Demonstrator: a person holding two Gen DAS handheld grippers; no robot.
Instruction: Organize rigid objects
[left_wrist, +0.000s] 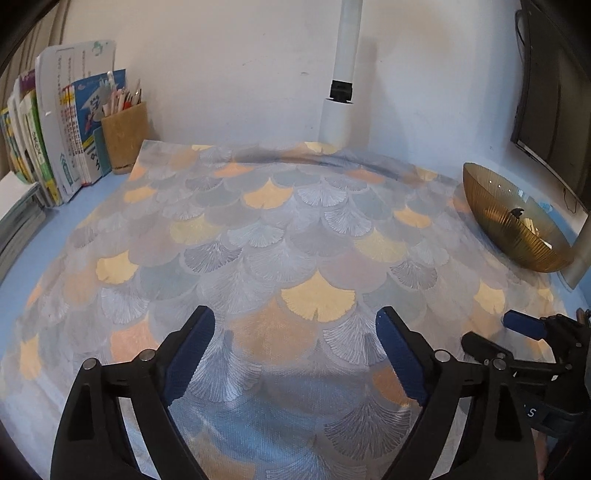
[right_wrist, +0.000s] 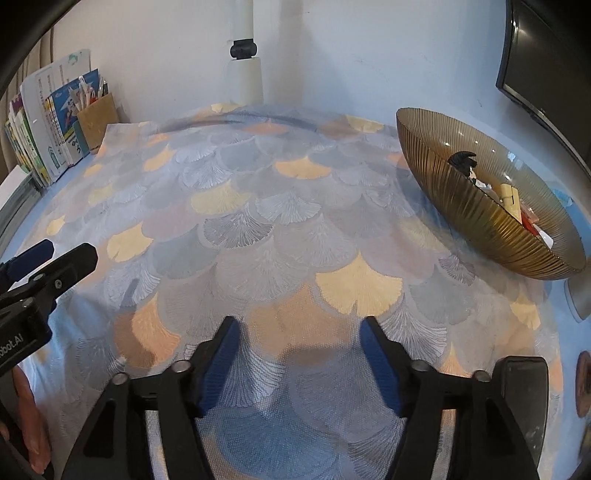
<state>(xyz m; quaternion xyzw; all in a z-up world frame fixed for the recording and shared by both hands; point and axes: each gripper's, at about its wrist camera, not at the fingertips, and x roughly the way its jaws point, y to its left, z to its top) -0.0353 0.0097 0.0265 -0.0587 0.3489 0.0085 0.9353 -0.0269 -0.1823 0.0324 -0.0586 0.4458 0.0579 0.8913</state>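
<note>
A: Starting close in: left gripper (left_wrist: 295, 325) is spread wide, nothing between the blue pads (left_wrist: 192, 354). Right gripper (right_wrist: 295, 332) likewise, jaws well apart and empty. Both hover over the mat (left_wrist: 258, 229), side by side.

B: And nothing on the mat ahead of either one?

A: None I can see, just the fan pattern. The pieces are further out, ahead and to the right of the right gripper: they sit in the bowl (right_wrist: 476, 221), a ribbed amber one at the mat's far right edge.

B: What's in it?

A: A black clip (right_wrist: 461, 158), a cream peg (right_wrist: 508, 194), some reddish bits lower down. Too small to name more.

B: How would they handle?

A: My guess: light, stiff, small. The bowl looks like glass, so breakable and slick on its wall. If it must move, I'd pinch the near rim gently rather than squeeze the side.

B: Beyond that?

A: Ahead and left of the left gripper, a pen cup (left_wrist: 125, 136) and books (left_wrist: 66, 147) against the wall; a white post (left_wrist: 341, 81) straight ahead.
</note>
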